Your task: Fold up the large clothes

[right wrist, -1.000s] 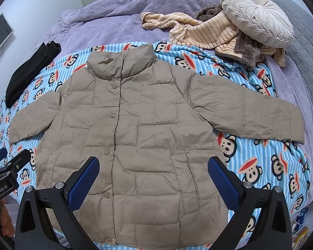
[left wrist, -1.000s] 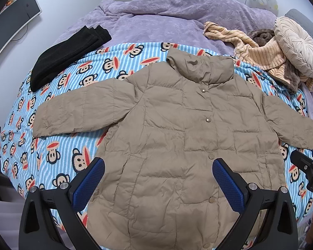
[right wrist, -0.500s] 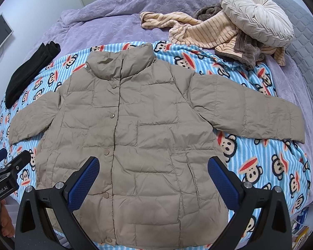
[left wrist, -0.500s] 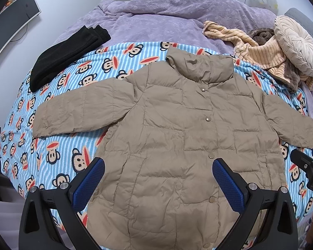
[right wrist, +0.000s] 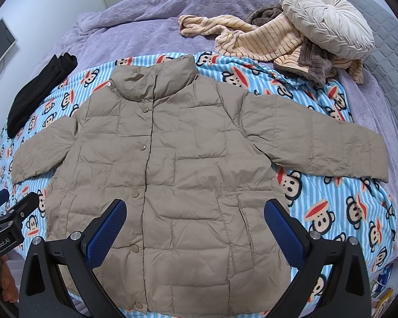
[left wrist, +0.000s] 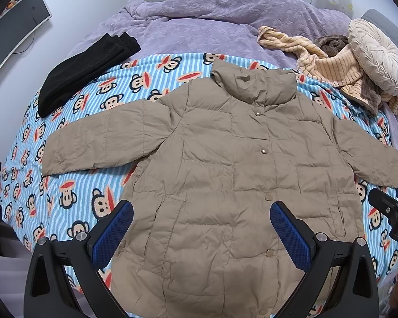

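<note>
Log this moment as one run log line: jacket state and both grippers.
jacket: flat, face up, snapped shut, sleeves spread, unfolded | left gripper: open, above hem, holding nothing | right gripper: open, above hem, holding nothing

**Black grippers with blue pads**

The left gripper (left wrist: 201, 228) and right gripper (right wrist: 195, 222) look alike: black angular arms, silver screws at the joints, and blue dimpled pads (right wrist: 285, 234). White "GenRobot.AI" lettering marks one black body.
</note>
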Demonstrator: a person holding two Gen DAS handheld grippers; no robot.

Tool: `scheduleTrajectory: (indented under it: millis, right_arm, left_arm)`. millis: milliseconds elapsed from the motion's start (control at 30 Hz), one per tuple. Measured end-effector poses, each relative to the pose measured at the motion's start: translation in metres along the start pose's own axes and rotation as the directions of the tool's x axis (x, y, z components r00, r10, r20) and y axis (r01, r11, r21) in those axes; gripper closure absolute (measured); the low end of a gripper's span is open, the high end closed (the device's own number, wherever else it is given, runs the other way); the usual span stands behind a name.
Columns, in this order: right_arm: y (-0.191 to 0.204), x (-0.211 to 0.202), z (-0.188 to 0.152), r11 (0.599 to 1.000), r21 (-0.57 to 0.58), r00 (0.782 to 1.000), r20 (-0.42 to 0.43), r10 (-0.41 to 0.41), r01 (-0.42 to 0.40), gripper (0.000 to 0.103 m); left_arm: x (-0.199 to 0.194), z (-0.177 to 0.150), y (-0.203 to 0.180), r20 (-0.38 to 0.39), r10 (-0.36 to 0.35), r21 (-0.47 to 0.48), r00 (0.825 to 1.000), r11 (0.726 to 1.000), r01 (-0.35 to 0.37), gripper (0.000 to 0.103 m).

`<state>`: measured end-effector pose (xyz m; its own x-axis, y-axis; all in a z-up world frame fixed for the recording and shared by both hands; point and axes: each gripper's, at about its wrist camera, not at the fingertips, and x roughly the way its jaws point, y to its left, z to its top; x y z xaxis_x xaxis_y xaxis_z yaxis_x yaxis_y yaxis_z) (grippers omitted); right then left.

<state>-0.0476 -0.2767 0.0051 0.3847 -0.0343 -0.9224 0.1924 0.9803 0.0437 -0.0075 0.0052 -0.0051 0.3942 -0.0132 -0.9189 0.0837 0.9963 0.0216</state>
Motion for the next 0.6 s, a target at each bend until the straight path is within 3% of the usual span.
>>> scheduleTrajectory:
  millis: [600]
  right_arm:
    - [0.0,-0.005,-0.004,1.0,0.009,1.0,0.0,0.012,-0.012,0.0]
  left_arm:
    - [-0.011,-0.008,-0.004,-0.003,-0.001,0.016,1.0,1.0,0.001,0.0]
